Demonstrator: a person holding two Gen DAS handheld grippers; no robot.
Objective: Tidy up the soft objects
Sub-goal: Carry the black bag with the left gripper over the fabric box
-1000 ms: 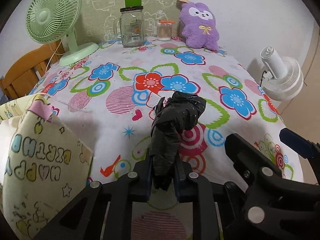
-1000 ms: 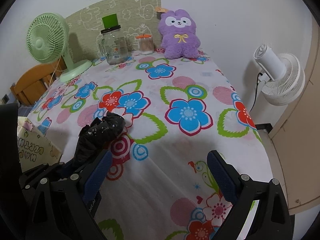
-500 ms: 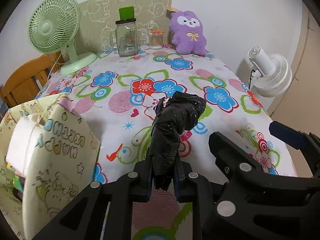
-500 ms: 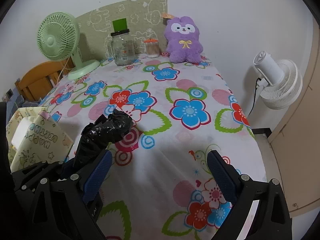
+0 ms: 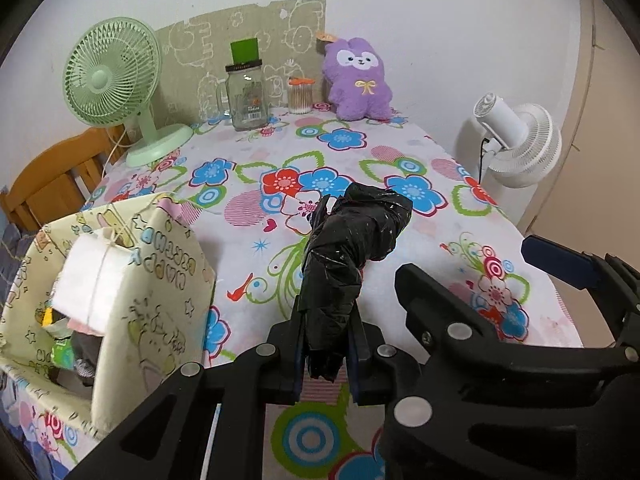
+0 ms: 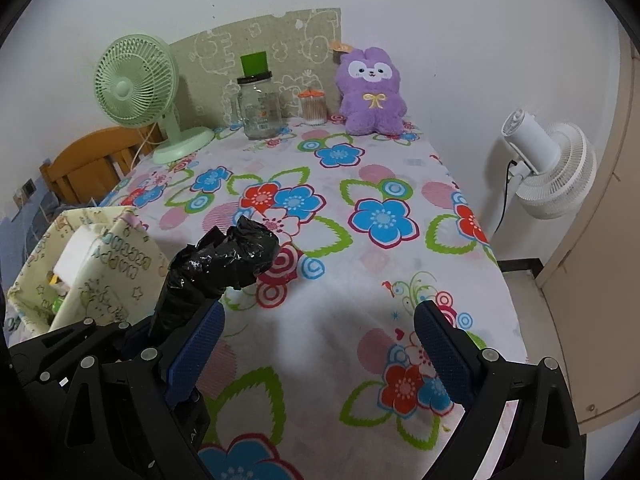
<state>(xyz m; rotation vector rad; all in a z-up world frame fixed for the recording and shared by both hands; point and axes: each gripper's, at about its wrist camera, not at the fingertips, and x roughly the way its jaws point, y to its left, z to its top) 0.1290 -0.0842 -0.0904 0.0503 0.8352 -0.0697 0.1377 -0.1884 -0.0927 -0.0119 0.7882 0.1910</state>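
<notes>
At the far left of the left wrist view we see the cream fabric storage bin printed with "HAPPY BIRTHDAY" lettering (image 5: 132,280), open-topped at the near left edge of the tabletop (image 5: 248,216) in its flowered cloth, with soft oddments already inside. To its right, the left gripper (image 5: 326,354) is clamped on the lower end of a crumpled black plastic bundle (image 5: 352,248). The bundle's long axis rises up and away from the jaws, its top bending to the right, clear of the cloth. Further right, the right gripper (image 6: 318,346) stands with its blue pads wide apart and nothing between them.

We judge that the coming move turns on one relation: the bin lies to the left of the held bundle and below it, so the left gripper is the nearer and need only swing leftward over the opening.

Against the frame a second ago, both views have drawn back and risen, more of the bin's inside shows, and the grip on the bundle is unchanged.
</notes>
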